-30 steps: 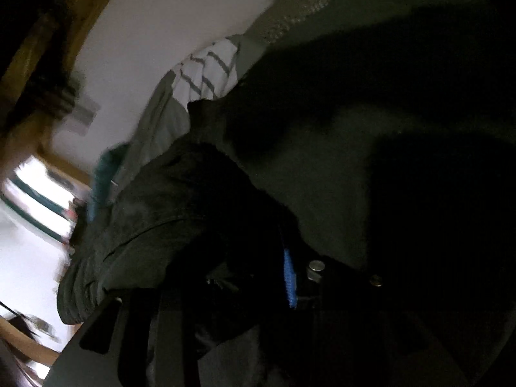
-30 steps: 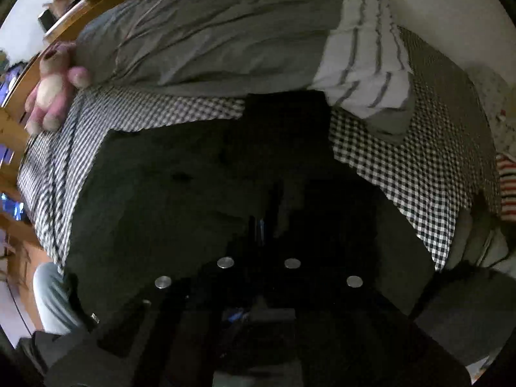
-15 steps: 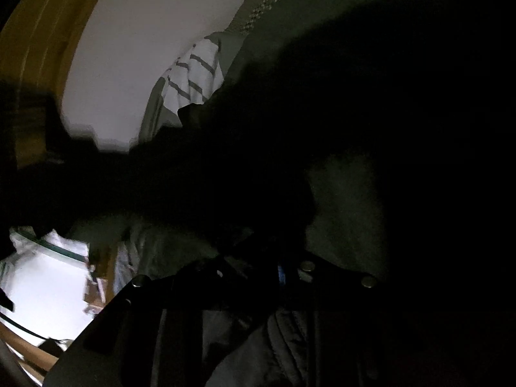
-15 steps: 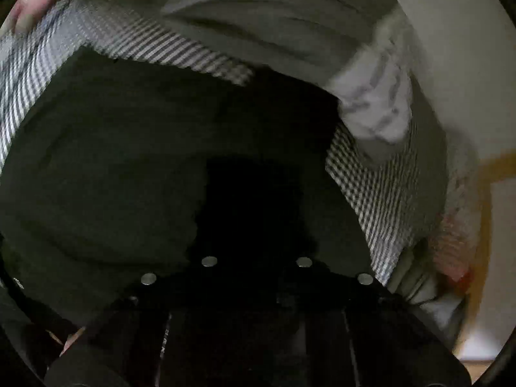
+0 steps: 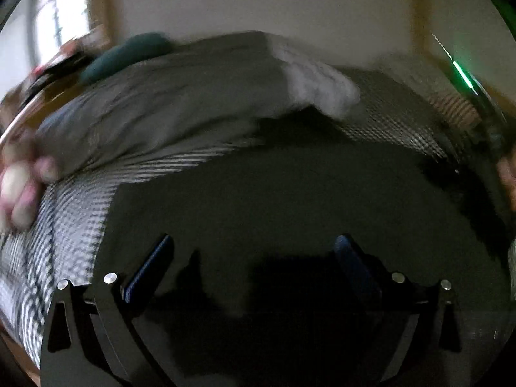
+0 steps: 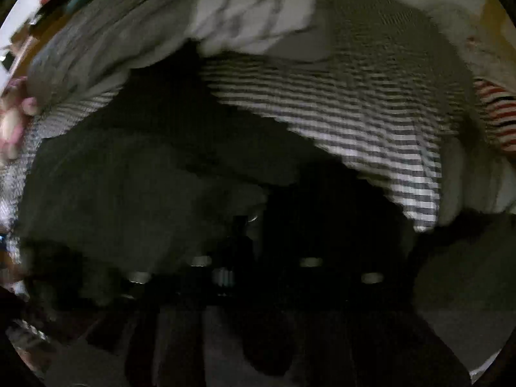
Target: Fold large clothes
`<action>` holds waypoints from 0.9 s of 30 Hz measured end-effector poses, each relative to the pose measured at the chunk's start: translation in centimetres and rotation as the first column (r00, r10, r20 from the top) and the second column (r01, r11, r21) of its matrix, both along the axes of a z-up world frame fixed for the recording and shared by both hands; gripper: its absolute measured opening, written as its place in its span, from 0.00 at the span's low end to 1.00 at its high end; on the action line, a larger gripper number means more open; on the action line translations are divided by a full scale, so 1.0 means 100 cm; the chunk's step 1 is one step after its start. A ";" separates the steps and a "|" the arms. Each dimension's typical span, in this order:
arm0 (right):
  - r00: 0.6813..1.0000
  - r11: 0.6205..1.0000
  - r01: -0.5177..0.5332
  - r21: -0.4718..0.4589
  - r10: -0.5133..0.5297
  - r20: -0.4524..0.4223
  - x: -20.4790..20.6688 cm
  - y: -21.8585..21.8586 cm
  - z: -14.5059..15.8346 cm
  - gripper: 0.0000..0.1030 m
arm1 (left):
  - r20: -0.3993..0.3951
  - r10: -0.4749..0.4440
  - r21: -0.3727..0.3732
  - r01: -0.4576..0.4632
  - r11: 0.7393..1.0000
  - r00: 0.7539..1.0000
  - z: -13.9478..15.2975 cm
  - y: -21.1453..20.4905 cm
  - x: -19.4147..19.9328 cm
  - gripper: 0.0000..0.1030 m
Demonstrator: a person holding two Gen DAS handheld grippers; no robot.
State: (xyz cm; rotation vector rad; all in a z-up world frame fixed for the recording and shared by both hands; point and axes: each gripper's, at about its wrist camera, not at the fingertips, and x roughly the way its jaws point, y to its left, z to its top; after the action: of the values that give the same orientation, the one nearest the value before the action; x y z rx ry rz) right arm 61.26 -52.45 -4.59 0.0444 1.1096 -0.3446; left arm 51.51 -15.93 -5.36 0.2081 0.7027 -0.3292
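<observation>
1. The left gripper (image 5: 254, 258) has its two blue-padded fingers (image 5: 151, 267) spread wide apart, with nothing between them. They hover over the dark garment (image 5: 290, 200) and no contact is visible.
2. The right gripper (image 6: 254, 248) is sunk in shadow and motion blur. Its fingers cannot be made out separately, so I cannot tell whether they are open, closed or pinching cloth. Dark fabric lies all around them.
3. One dark garment (image 6: 135, 187) is the task's thing. It lies spread on the checked bedsheet (image 5: 74, 219), filling the near middle of both views, with a raised fold at its far edge in the right wrist view.
4. One grey duvet (image 5: 167, 103) is bunched along the far side of the bed, past the garment.
5. One white cloth with grey stripes (image 6: 258, 13) sits on the far right end of the duvet, just beyond the garment's far edge.
6. One pink soft toy (image 5: 19, 187) rests at the far left on the sheet, touching the duvet's edge.
7. One teal cushion (image 5: 125, 54) lies far left behind the duvet.
8. One red-and-white striped item (image 6: 500, 119) shows at the right edge of the bed, well apart from the garment.
</observation>
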 end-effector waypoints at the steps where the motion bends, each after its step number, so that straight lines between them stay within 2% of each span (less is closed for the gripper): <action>1: 0.998 0.992 0.056 -0.115 -0.052 0.033 -0.005 -0.006 0.003 0.63 | -0.006 0.050 -0.003 -0.050 0.999 0.999 -0.002 0.015 0.012 0.95; 2: 0.994 0.981 0.098 -0.166 -0.087 0.069 -0.007 -0.015 0.005 0.67 | -0.038 0.070 0.006 -0.070 0.998 0.997 -0.007 0.024 0.022 0.96; 3: 0.987 0.978 0.126 -0.166 -0.107 0.123 -0.014 -0.017 0.012 0.68 | -0.096 0.080 0.010 -0.079 0.997 0.992 -0.018 0.032 0.033 0.96; 4: 0.980 0.987 0.110 -0.114 -0.088 0.181 -0.021 -0.011 0.022 0.68 | -0.127 0.080 0.006 -0.080 0.997 0.989 -0.025 0.034 0.040 0.96; 5: 0.978 0.993 0.079 -0.090 -0.060 0.201 -0.023 -0.001 0.027 0.72 | -0.153 0.081 0.005 -0.081 0.997 0.985 -0.035 0.036 0.046 0.96; 6: 0.976 0.996 0.024 -0.081 -0.005 0.218 -0.025 0.023 0.032 0.84 | -0.163 0.084 0.004 -0.084 0.996 0.983 -0.043 0.037 0.048 0.96; 7: 0.973 0.996 -0.017 -0.088 0.037 0.227 -0.025 0.043 0.034 0.88 | -0.166 0.090 -0.002 -0.092 0.996 0.982 -0.048 0.038 0.048 0.96; 9: 0.974 0.984 -0.139 -0.111 0.156 0.164 -0.012 0.109 0.020 0.88 | -0.155 0.115 -0.007 -0.117 0.993 0.981 -0.057 0.035 0.045 0.96; 12: 0.985 0.982 -0.173 -0.083 0.175 0.017 0.013 0.158 -0.032 0.88 | -0.116 0.122 0.018 -0.121 0.993 0.986 -0.065 0.034 0.035 0.96; 13: 0.986 0.981 -0.167 -0.099 0.167 -0.016 0.018 0.161 -0.053 0.89 | -0.111 0.118 0.011 -0.117 0.993 0.987 -0.067 0.038 0.038 0.96; 15: 0.989 0.988 -0.147 -0.043 0.147 0.017 0.018 0.151 -0.065 0.94 | -0.121 0.102 -0.015 -0.104 0.994 0.987 -0.069 0.041 0.041 0.96; 16: 0.992 0.992 -0.123 -0.003 0.123 0.028 0.016 0.140 -0.066 0.95 | -0.134 0.093 -0.030 -0.097 0.995 0.987 -0.070 0.044 0.043 0.96; 18: 0.996 0.997 -0.075 0.010 0.074 0.039 0.011 0.124 -0.060 0.94 | -0.145 0.090 -0.038 -0.096 0.995 0.985 -0.072 0.048 0.045 0.96; 19: 0.999 0.998 -0.032 0.046 0.030 0.044 0.008 0.114 -0.051 0.82 | -0.148 0.090 -0.038 -0.097 0.995 0.985 -0.073 0.047 0.046 0.96; 20: 0.999 0.998 -0.011 0.054 0.009 0.040 0.006 0.112 -0.044 0.76 | -0.147 0.093 -0.036 -0.100 0.994 0.985 -0.074 0.047 0.047 0.96; 21: 0.999 0.998 -0.010 0.058 0.007 0.050 0.005 0.115 -0.037 0.76 | -0.144 0.100 -0.032 -0.105 0.994 0.985 -0.075 0.047 0.047 0.96; 22: 0.998 0.998 -0.044 0.035 0.042 0.055 0.005 0.124 -0.033 0.85 | -0.141 0.104 -0.028 -0.109 0.994 0.984 -0.075 0.046 0.046 0.96; 23: 0.996 0.997 -0.075 0.006 0.075 0.040 0.005 0.129 -0.036 0.91 | -0.140 0.105 -0.028 -0.110 0.994 0.985 -0.076 0.047 0.047 0.96; 24: 0.993 0.991 -0.114 -0.063 0.113 -0.020 0.008 0.137 -0.049 0.92 | -0.140 0.104 -0.032 -0.109 0.993 0.985 -0.077 0.048 0.047 0.96; 25: 0.990 0.986 -0.136 -0.096 0.133 -0.041 0.010 0.138 -0.058 0.94 | -0.142 0.099 -0.043 -0.106 0.993 0.985 -0.078 0.049 0.047 0.96; 27: 0.996 0.996 -0.085 -0.034 0.086 0.011 0.000 0.115 -0.061 0.96 | -0.144 0.089 -0.050 -0.097 0.994 0.985 -0.078 0.051 0.047 0.96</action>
State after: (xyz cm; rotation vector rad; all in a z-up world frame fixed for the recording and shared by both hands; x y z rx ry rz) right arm 61.29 -40.93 -10.68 -0.0305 1.0901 -0.2859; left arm 56.22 -10.81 -13.19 0.0980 0.8400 -0.2756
